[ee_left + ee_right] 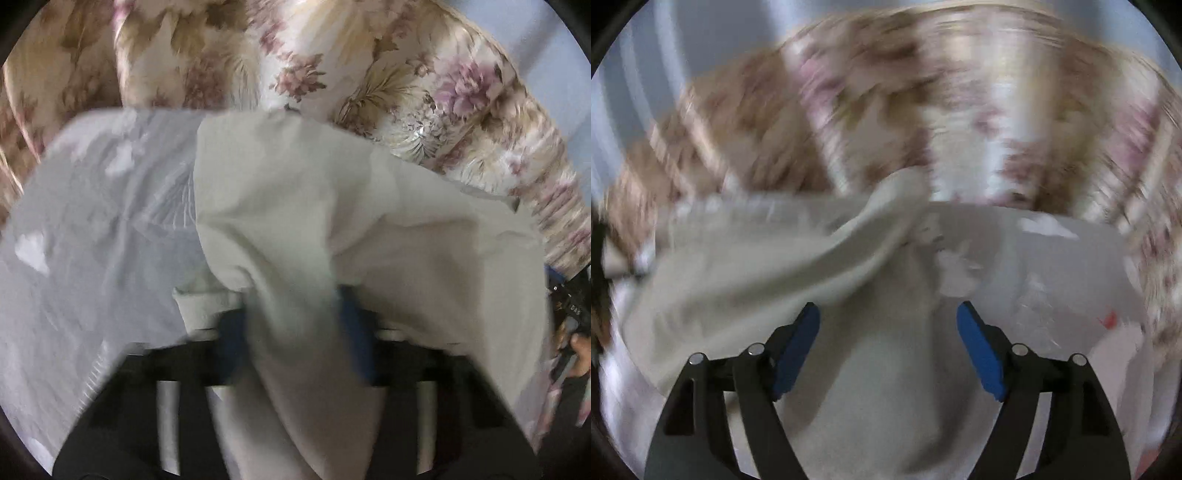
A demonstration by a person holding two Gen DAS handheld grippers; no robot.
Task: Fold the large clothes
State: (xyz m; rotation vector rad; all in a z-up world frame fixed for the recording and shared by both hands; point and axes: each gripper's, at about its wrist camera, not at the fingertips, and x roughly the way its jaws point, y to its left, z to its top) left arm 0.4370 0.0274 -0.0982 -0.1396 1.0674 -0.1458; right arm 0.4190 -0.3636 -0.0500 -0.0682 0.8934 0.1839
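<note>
You've got one pale cream garment bunched up front. One grey printed sheet under it. One floral bedspread beyond, pink and tan blooms. Two tools yours: left tool, right tool. Two blue pads on right tool, both showing. White patches on grey sheet too blurred, can't count.

A home bedroom is suggested by the floral bedspread spread wide beneath a pale garment (details blurred)
</note>
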